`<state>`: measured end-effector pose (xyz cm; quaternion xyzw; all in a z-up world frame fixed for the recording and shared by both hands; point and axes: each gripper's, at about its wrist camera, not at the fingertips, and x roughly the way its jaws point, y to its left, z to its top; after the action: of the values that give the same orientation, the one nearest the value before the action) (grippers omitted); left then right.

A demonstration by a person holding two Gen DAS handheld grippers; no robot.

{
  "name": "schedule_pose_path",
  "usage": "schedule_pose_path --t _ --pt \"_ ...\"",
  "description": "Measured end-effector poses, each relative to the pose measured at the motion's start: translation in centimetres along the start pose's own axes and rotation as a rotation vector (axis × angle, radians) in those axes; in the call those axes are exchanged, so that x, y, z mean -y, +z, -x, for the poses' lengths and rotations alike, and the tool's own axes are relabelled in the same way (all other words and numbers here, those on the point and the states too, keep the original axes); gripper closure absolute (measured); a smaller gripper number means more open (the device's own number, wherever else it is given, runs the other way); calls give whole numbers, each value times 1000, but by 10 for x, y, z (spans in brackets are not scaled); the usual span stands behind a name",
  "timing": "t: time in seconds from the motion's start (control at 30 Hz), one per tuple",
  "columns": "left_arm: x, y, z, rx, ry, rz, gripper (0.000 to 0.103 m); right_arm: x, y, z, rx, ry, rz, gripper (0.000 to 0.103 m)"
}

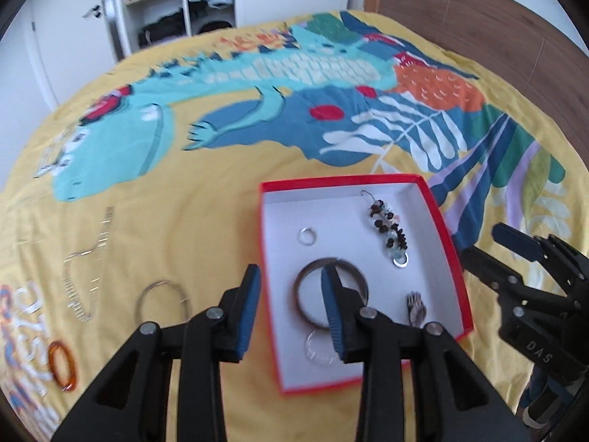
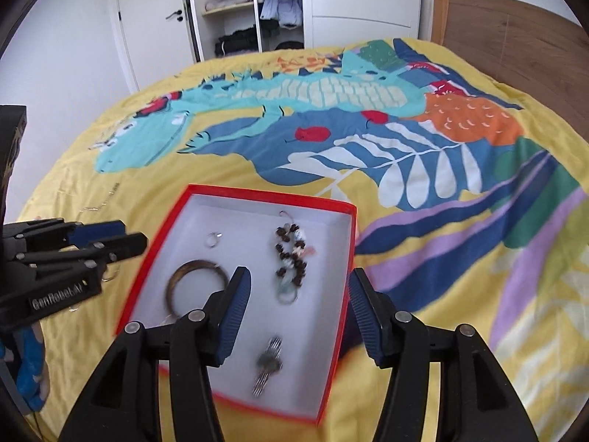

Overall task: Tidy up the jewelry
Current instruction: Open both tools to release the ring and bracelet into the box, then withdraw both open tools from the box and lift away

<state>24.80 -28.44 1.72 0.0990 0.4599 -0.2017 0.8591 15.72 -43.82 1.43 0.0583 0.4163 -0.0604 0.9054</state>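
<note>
Basically both grippers were spread, holding nothing. Left gripper (image 1: 291,294) straddled the red box's (image 1: 447,243) left wall, one finger over the dark bangle (image 1: 305,276) inside. Right gripper (image 2: 300,300) straddled the box's right wall, beaded bracelet (image 2: 291,254) and watch (image 2: 268,362) between its fingers. Thin hoop (image 1: 162,296) and orange ring (image 1: 62,366) lay on the bed (image 1: 184,221) near its left edge.

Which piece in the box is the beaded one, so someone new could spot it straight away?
On the yellow bedspread sits a shallow red box with a white inside. The beaded bracelet lies along its right side, toward the far corner. Unlike the plain dark bangle and small silver ring beside it, it is a string of dark brown and pale beads.
</note>
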Motion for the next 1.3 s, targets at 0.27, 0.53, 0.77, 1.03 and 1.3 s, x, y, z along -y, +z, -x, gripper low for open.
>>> schedule_pose_path --t 0.27,0.53,0.77,1.03,1.3 --pt "-30 -38 80 66 102 13 65 -22 -23 63 31 31 -10 45" --pt "-86 -99 149 112 178 68 65 -47 -38 122 88 66 5 42" --pt "-162 -154 195 97 248 190 65 -59 -53 157 114 82 7 42" --pt "-227 -211 249 126 387 319 64 -71 -69 186 132 98 16 42" --pt "-282 -262 281 174 411 467 64 -82 -82 204 130 84 29 42"
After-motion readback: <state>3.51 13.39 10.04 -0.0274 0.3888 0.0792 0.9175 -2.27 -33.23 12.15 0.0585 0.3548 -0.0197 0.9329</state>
